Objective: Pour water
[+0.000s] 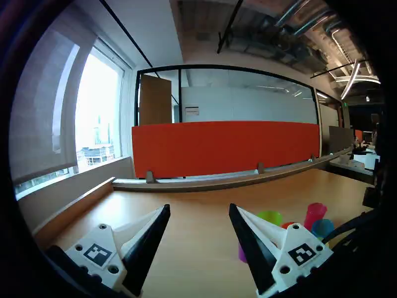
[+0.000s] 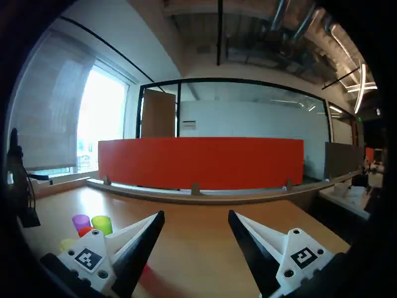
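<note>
While both grippers hang above the desk (image 1: 198,258), neither holds anything.

Left gripper (image 1: 198,207): fingers spread wide, bare wood in the gap, nothing on the pads. Cups sit right of its right finger (image 1: 255,243), all outside the gap. Purple cup (image 1: 241,253) is mostly hidden behind that finger. Green cup (image 1: 270,217) is just past it, and orange cup (image 1: 288,225) peeks out beside the green one. Pink cup (image 1: 314,213) and blue cup (image 1: 322,227) stand farther right. Pink is upright and rises above the others. Black cables (image 1: 357,223) cross at the right edge beside the blue cup.

Right gripper (image 2: 195,214): fingers likewise spread, bare desk between the tips. The cluster lies left of its left finger (image 2: 141,243), near it but apart. Purple cup (image 2: 81,221) and green cup (image 2: 102,224) stand side by side, upright. Orange cup (image 2: 85,231) is just in front of them. Yellow-green cup (image 2: 67,243) is lower left, partly covered by the white base of that finger. Can't tell whether any cup has water in it. Dark hardware (image 2: 20,198) at the far left edge is too shadowed to identify.

Beyond the desk: red partition (image 1: 223,146) along the back edge, glass wall behind it, window (image 1: 97,124) on the left.
</note>
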`<action>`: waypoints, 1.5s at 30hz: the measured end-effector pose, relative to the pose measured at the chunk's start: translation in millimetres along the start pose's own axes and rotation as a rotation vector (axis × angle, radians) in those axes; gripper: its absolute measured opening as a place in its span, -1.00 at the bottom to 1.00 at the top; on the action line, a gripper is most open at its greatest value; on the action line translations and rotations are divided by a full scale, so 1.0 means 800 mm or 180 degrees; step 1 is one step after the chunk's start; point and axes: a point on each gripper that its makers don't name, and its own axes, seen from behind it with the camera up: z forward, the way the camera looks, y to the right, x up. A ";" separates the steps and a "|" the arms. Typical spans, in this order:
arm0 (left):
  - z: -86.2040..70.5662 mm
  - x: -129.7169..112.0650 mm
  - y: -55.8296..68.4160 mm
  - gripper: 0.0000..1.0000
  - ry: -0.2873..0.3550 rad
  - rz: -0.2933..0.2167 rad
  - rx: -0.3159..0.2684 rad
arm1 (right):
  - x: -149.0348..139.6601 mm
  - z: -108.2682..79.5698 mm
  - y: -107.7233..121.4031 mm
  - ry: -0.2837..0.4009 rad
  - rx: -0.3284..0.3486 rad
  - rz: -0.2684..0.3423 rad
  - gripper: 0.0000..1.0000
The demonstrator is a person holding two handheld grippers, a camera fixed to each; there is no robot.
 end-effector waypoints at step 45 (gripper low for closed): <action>0.012 0.137 0.030 0.75 0.0036 -0.0274 -0.0733 | 0.122 0.017 -0.065 -0.0028 0.0711 -0.0175 0.99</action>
